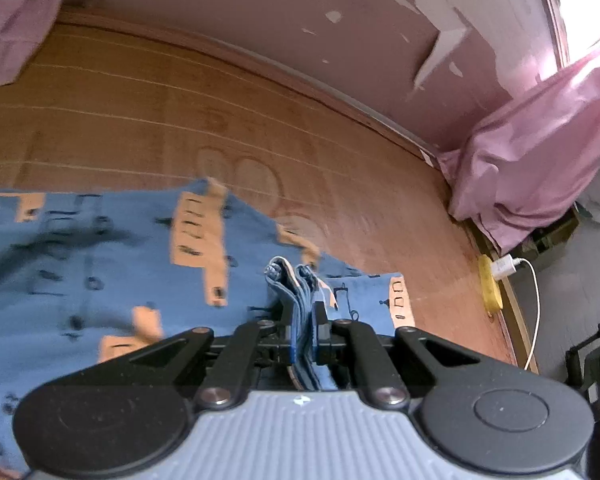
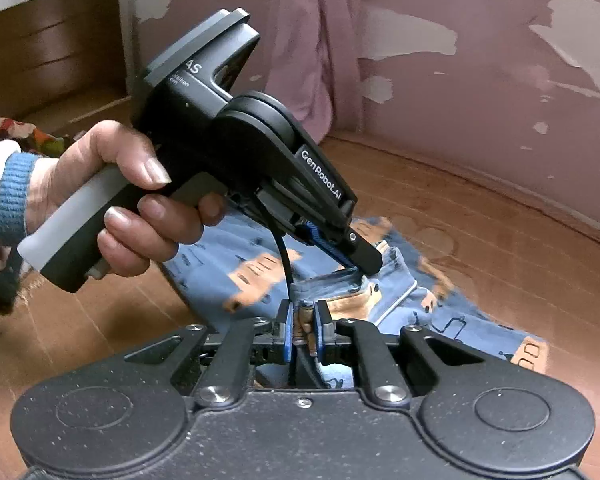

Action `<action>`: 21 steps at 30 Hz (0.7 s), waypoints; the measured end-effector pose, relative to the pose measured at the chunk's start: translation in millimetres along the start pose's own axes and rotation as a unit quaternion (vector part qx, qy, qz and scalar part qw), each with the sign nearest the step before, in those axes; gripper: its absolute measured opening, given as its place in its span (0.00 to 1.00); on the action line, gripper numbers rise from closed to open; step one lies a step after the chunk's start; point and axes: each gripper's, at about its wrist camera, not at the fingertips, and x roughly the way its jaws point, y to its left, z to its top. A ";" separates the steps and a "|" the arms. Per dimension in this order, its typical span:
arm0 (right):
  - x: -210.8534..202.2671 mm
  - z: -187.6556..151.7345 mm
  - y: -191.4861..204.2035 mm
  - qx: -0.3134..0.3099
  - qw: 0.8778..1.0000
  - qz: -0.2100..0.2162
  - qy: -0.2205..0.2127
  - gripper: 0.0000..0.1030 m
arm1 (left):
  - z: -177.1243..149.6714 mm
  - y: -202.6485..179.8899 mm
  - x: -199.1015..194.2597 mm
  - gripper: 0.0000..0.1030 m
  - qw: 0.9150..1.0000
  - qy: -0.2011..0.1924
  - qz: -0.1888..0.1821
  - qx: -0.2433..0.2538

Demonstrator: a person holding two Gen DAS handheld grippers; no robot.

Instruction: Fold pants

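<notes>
Blue pants (image 1: 100, 248) printed with orange patches lie spread on the wooden surface (image 1: 140, 112). My left gripper (image 1: 303, 312) is shut on a bunched blue edge of them, which sticks up between its fingers. In the right wrist view the same pants (image 2: 440, 300) lie ahead, and my right gripper (image 2: 303, 320) is shut on a fold of their fabric. The left gripper (image 2: 360, 264), held by a hand (image 2: 140, 200), pinches the pants' edge just beyond my right fingertips.
A pink curtain (image 1: 540, 152) hangs at the right by a peeling pink wall (image 1: 300, 20). A yellow power strip (image 1: 490, 284) with a white charger and cable lies at the surface's right edge. Colourful cloth (image 2: 16, 132) sits far left.
</notes>
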 end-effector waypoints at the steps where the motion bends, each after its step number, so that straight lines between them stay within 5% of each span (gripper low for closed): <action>1: 2.6 1.4 2.1 0.001 1.000 0.006 -0.001 0.11 | -0.5 3.6 -3.1 0.07 1.000 -0.002 0.003 -0.002; 16: 36.3 3.3 26.5 -0.002 0.998 0.051 0.024 0.11 | -10.2 29.5 -16.6 0.07 0.999 0.001 0.045 0.013; 19: 47.4 1.1 30.5 -0.017 0.997 0.066 0.047 0.23 | -13.3 29.9 -14.9 0.08 0.998 0.019 0.060 0.032; 21: 46.5 -1.9 28.2 -0.018 0.996 0.071 0.050 0.41 | -14.8 28.8 -20.6 0.10 0.996 0.018 0.073 0.042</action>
